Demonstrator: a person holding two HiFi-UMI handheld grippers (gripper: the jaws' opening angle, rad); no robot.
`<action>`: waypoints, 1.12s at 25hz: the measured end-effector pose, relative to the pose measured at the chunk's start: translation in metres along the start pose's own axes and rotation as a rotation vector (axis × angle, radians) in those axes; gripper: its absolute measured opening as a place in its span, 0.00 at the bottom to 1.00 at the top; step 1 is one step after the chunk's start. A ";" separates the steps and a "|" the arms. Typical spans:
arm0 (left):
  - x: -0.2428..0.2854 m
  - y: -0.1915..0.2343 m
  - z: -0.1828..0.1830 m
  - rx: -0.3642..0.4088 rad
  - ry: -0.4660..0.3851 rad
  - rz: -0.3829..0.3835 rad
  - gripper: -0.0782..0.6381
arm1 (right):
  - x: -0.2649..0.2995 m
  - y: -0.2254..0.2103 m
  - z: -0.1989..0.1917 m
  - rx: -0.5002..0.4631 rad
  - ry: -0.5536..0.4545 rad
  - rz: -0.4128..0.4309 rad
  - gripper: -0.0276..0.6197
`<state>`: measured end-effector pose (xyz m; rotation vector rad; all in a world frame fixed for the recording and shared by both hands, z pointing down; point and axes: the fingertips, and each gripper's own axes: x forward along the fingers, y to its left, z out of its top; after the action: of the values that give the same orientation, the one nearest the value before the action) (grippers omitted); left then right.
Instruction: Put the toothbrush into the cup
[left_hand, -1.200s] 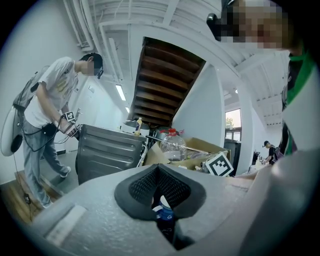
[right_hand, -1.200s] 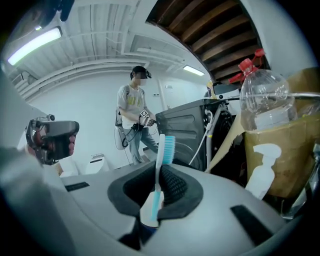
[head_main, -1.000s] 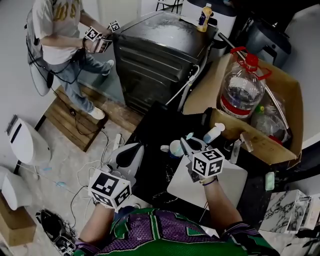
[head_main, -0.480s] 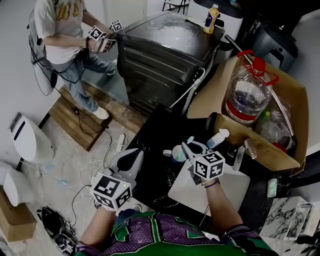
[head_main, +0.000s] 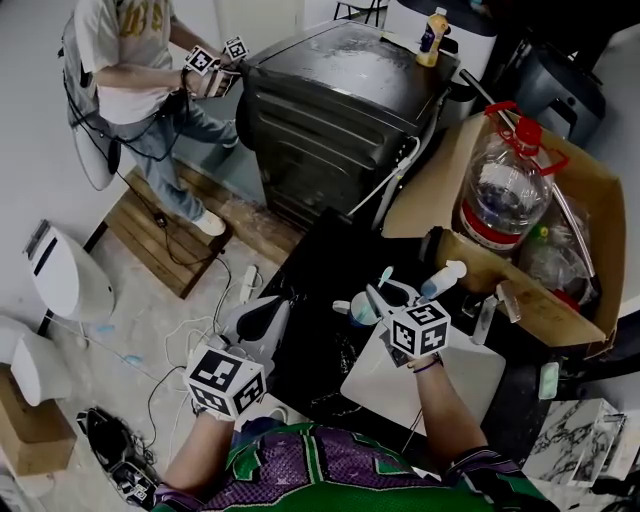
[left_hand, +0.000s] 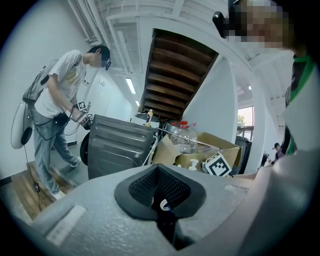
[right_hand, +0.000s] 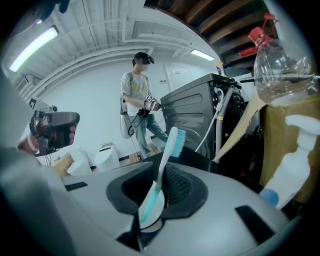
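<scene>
Toothbrush (right_hand: 164, 167) – stood bristles up in cup (head_main: 358, 311), centre of head view, on dark table (head_main: 310, 260) | spray bottle (head_main: 440, 278) – just right of cup | my right tongs (head_main: 375, 298) – jaws had just been opening, stood apart either side of the handle, no clamp | my left tongs (head_main: 266, 306) – lower left, jaws together.

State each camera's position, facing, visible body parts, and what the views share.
Head view: on the head, looking steeply down at the table; both forearms, left gripper and right gripper show.
Left gripper view: on the left gripper, facing past its shut jaws toward the black machine; the wearer's torso is at right.
Right gripper view: on the right gripper, facing the black machine; jaws just opening, toothbrush between them.
Shared: all show black machine, jug.
</scene>
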<state>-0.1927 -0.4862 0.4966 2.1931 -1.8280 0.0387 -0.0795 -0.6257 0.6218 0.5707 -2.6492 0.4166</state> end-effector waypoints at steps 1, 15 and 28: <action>0.000 0.000 0.000 0.000 0.000 -0.001 0.13 | 0.001 0.000 -0.002 -0.005 0.008 -0.001 0.12; -0.006 -0.001 0.002 0.002 -0.011 -0.011 0.13 | -0.006 -0.004 -0.010 0.019 0.034 -0.028 0.22; -0.032 -0.011 0.017 0.023 -0.050 -0.052 0.13 | -0.040 0.005 -0.021 0.062 0.041 -0.120 0.22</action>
<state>-0.1905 -0.4579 0.4719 2.2764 -1.8038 -0.0058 -0.0418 -0.6002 0.6215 0.7287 -2.5546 0.4708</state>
